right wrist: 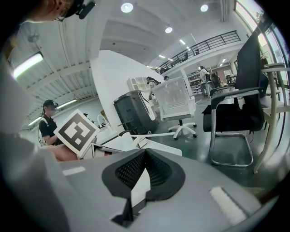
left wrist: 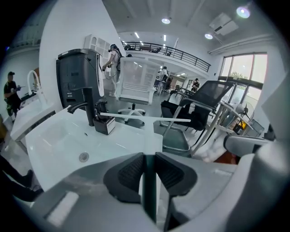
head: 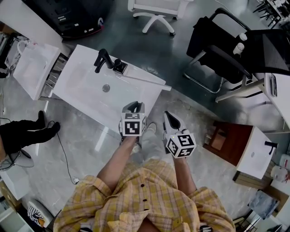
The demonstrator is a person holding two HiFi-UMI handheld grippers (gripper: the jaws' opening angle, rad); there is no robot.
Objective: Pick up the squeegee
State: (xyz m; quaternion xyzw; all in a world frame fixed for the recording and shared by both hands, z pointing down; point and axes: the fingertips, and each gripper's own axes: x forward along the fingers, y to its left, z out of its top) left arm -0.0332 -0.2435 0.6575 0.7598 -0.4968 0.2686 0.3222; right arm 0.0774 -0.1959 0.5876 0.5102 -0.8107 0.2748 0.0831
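The squeegee (head: 146, 81) is a long white bar lying along the far right edge of the white sink unit (head: 84, 88), beside a black holder (head: 120, 67) and a black faucet (head: 102, 59). My left gripper (head: 134, 107) hovers over the unit's near right corner, short of the bar, with its jaws together and empty. In the left gripper view the squeegee (left wrist: 145, 118) lies crosswise ahead of the left gripper (left wrist: 149, 156). My right gripper (head: 168, 116) is held over the floor to the right, shut and empty. In the right gripper view the squeegee (right wrist: 158, 134) lies beyond the right gripper (right wrist: 145, 152).
A black office chair (head: 217, 50) stands to the right of the sink unit and a white chair (head: 156, 13) behind it. A brown cabinet (head: 231, 140) with a small white sink is at the right. A person's black-clad legs (head: 27, 131) reach in from the left.
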